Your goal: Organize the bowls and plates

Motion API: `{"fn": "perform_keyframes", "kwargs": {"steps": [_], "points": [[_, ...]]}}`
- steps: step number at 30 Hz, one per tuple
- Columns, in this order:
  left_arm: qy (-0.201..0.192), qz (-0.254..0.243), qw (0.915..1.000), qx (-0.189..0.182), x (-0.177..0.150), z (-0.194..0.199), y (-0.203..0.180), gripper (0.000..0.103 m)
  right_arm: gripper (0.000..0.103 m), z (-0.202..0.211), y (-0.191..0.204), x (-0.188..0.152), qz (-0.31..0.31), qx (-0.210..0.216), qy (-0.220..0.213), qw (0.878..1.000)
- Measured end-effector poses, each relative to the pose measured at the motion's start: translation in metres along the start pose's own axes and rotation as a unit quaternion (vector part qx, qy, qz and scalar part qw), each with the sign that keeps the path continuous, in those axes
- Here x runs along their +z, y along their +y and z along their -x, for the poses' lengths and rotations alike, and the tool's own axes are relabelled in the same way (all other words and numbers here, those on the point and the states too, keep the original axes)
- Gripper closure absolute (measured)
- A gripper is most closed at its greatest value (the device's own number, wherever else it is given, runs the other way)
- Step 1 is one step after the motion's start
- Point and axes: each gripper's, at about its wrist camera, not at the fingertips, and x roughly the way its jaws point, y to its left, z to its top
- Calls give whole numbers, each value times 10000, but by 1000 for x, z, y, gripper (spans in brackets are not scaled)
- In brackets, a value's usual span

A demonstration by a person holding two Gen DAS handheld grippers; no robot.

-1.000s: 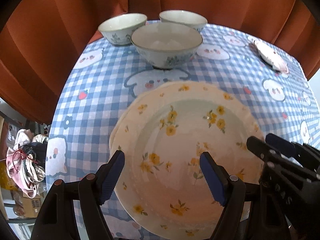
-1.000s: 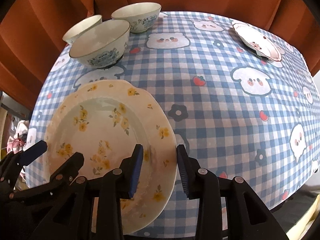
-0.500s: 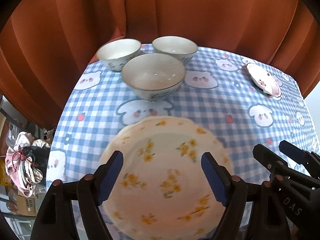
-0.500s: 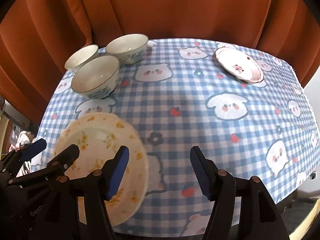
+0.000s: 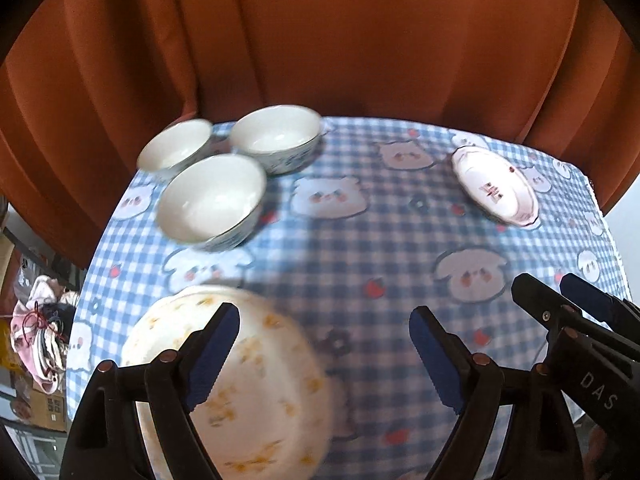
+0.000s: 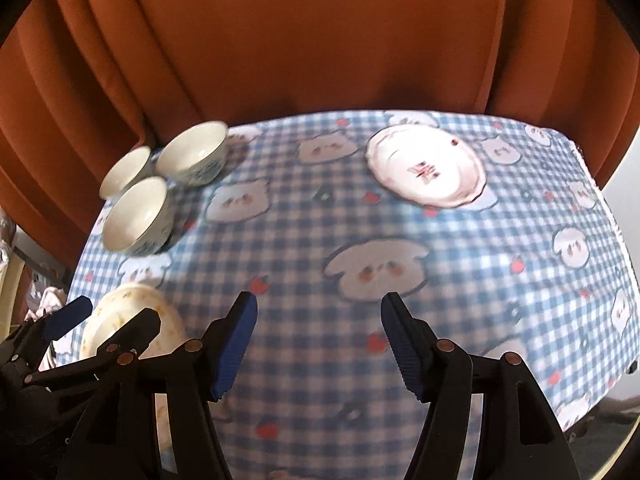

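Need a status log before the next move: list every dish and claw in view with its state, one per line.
Left claw: jaws opening, nothing between them.
Right claw: open, empty.
Yellow-flowered plate: flat on the tablecloth, released.
Pink-rimmed plate: flat, untouched.
Three bowls: upright, empty, clustered, not stacked.

White capital letters "DAS" are printed on the black body of the right gripper (image 5: 576, 312), seen at the lower right of the left wrist view. The pink-rimmed plate (image 6: 426, 170) carries a red mark at its centre (too blurred to read).
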Motion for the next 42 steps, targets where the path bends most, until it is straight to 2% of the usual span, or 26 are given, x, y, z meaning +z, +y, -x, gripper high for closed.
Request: {"fn": "perform_keyframes", "kwargs": {"steps": [12,26,34,42], "points": [[-204,188,9996,43,49,-30,-97,15,35,-21,-97,50,17,-47,-164,9999],[-156,81,9995,274,96,-97,-169,15,35,-77,-185,108,-170,37,-93,9998],[46,21,9994,351,115,-147,-187,15,35,-125,-216,136,-324,38,36,9995],[203,15,9989,414,122,-190,-193,19,35,-170,-229,151,-548,81,221,9982]]}}
